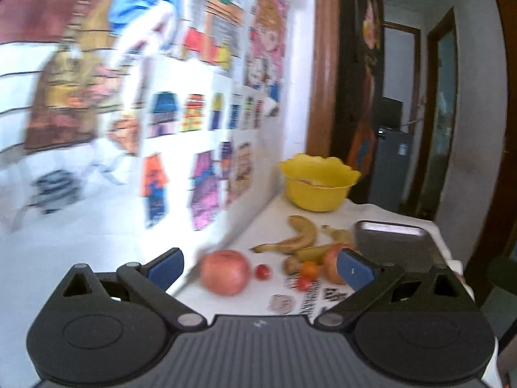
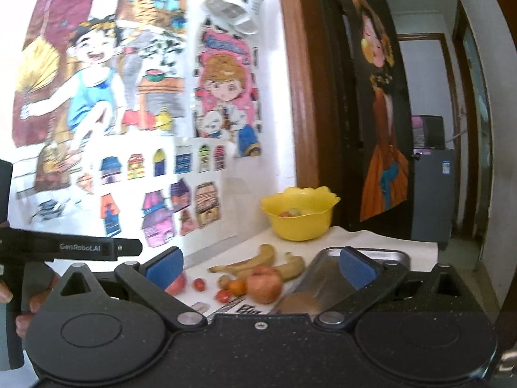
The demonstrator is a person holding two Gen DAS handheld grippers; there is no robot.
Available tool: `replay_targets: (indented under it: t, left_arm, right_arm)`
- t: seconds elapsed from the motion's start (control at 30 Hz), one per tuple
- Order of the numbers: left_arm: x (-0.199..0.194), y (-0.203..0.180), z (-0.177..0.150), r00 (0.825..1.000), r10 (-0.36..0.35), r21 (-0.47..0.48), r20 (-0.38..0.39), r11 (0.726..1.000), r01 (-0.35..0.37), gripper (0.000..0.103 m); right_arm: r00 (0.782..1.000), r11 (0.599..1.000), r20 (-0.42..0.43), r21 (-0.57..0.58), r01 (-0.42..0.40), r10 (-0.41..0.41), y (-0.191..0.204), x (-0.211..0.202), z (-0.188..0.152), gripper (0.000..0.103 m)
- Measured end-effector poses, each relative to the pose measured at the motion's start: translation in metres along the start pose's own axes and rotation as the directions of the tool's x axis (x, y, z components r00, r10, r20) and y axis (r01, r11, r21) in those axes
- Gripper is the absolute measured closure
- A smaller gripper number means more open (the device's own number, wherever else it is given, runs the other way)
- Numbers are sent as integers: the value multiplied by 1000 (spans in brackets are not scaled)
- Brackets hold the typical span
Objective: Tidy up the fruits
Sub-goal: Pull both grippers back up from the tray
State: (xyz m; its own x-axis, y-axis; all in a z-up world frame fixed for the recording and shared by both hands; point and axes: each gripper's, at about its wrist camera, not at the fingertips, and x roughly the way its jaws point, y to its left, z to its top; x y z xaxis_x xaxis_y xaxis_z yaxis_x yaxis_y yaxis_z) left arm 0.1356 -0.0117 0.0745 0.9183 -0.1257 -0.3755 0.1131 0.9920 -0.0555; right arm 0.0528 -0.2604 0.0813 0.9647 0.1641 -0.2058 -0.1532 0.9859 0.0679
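Note:
Fruit lies on a white table against the wall. A big red apple [image 1: 225, 271] sits nearest the wall, with a second apple [image 2: 264, 284] further right. Beside them are bananas [image 1: 299, 237] [image 2: 258, 260], a small orange [image 1: 309, 269] [image 2: 237, 286], cherry tomatoes [image 1: 262, 271] [image 2: 223, 295] and a brown kiwi [image 2: 299, 302]. A yellow bowl [image 1: 318, 181] [image 2: 299, 213] at the back holds some fruit. A metal tray [image 1: 391, 239] [image 2: 326, 274] lies on the right. My left gripper [image 1: 260, 268] and right gripper [image 2: 261, 266] both stand open and empty, short of the fruit.
Colourful drawings cover the white wall [image 2: 129, 113] on the left. A dark door with a painted figure [image 2: 381, 123] and a hallway with a grey appliance [image 2: 433, 194] lie behind the table. A hand [image 2: 19, 304] holds the left gripper's handle at the left edge of the right wrist view.

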Motion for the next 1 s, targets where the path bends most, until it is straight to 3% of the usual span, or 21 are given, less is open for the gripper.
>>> replay_targets:
  t: [0.17,0.33,0.6,0.83,1.0]
  left_arm:
    - [-20,29,-18,999,38,-16,-10,999,-38,1]
    - [-29,43,-42,997,57,-37,-55,998,-59,1]
    - [-18,45,-73,989,82,7,-122,997,-82,1]
    - [0,50,-70,984,95,9,-149,995,-95,1]
    - [11,55,-65,976,171,18,-137,985,-170,1]
  right_arm:
    - [998,999,-45,-40,32,-34,44,-8,-13,1]
    - [993,1000,-120,-25,16,-19,69,-10,-38,1]
    - [962,999,-269,-37,36,-44,90,6,-65,1]
    - [950,998,-307,-50,44,-57,97,24,-67,1]
    - [948,999,-317,-49,20,-34,95,33,-66,1]
